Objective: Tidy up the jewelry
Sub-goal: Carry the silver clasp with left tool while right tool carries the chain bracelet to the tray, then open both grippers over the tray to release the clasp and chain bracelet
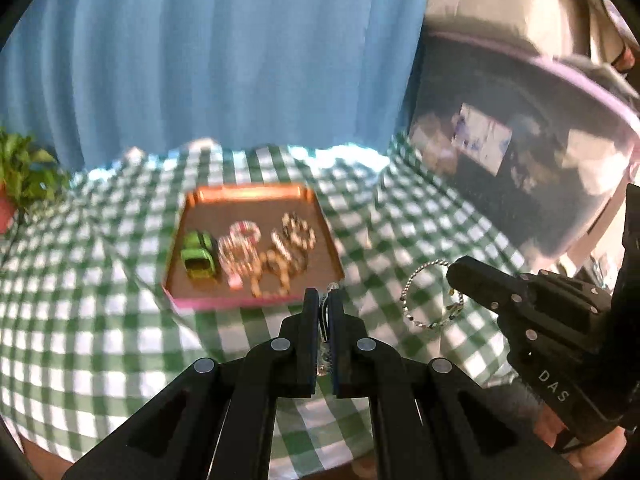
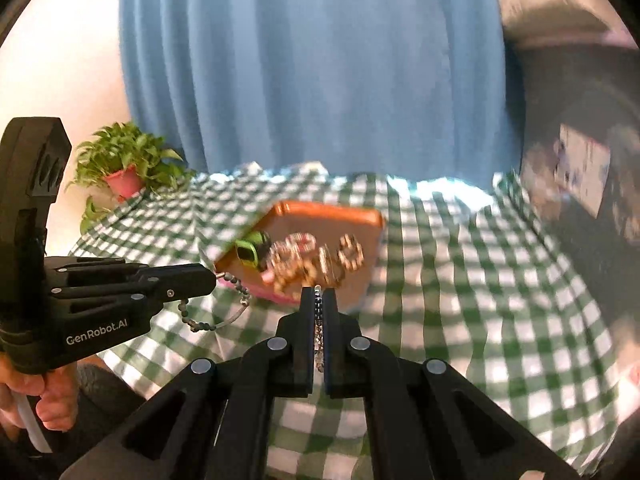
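- Two black two-finger grippers, matte hard plastic with round silver rivets at the linkages, both raised above a table under a green-and-white checked cloth point(image 1: 100, 320) (soft, rumpled along its far edge)
- Left gripper point(image 1: 327, 300) with flat fingers pressed together on a dark beaded bracelet point(image 2: 208, 312); seen from the right wrist as a loop of small grey beads joined by a clear, thin arc, hanging from the tips over the cloth
- Right gripper point(image 2: 318, 300) likewise clamped, on a silvery beaded bracelet point(image 1: 430, 304); from the left wrist, a ring of tiny shiny beads with a few darker ones, dangling clear of the cloth
- Between each pair of fingers, close to the camera, a thin strand of beads pinched edge-on
- Beyond the grippers, a shallow rectangular tray point(image 1: 248, 194), copper-orange with a raised rim and a pink near edge, lying flat on the cloth
- Inside the tray, a heap of bracelets point(image 1: 276, 252), round loops of chunky beads in gold, pink and dark tones, overlapping and blurred
- Just beside that heap, a small glossy green toy car point(image 1: 198, 254), boxy, with dark wheels
- Far left, a leafy plant point(image 2: 128, 160) in a pink pot
- Behind, a pleated blue curtain point(image 2: 312, 80) in soft vertical folds
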Available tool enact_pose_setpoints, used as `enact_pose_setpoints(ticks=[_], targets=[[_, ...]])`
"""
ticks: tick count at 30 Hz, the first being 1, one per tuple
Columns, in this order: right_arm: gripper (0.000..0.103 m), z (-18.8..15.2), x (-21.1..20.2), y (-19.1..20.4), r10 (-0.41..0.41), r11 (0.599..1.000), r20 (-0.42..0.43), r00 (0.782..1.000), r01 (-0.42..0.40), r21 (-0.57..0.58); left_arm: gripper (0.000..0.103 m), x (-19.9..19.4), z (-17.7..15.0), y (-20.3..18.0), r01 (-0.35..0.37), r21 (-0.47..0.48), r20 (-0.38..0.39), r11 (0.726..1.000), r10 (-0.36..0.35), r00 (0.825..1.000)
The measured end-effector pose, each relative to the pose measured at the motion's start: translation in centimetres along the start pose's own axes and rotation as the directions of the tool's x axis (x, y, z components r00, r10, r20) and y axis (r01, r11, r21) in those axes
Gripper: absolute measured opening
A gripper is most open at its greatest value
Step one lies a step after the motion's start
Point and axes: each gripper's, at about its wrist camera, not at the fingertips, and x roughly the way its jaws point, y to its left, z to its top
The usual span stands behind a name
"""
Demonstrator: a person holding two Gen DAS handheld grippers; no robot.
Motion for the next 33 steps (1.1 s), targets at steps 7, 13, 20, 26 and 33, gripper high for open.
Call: enact_pose_setpoints(ticks=[7,13,20,26,33], targets=[[0.002,4.8,0.0,1.0,-0.012,1.0,0.051,0.999,0.011,0.009,0.004,-1.9,4.3,1.8,-0.075,0.013,0.111,0.997,0.073,0.991],[0.002,7.0,3.7,0.6,0.05,0.998,0.024,0.998,-0.05,0.03,0.004,1.7,5.9,5.1,-0.083,-0.021,0.091,0.996,0.085,0.992],[0.002,7.4,10.4,-0.3,0.076,0.997,-0.037,0.996,-0.075,0.019,0.004,8.3,6.5,8.7,-0.075,-0.034,0.036,0.997,0.076,0.996],[0.002,7.1,16.5,-1.2,0.077,0.997,-0.1,0.992,-0.078,-0.004,0.004,14.5,6.8,10.8,-0.077,-0.036,-0.033,0.996,0.076,0.997],[0.002,5.9,21.9,-2.2,0.076,0.997,-0.172,0.982,-0.073,0.02,0.004,20.1,6.0,11.8,-0.078,-0.039,-0.088,0.996,0.074,0.993]])
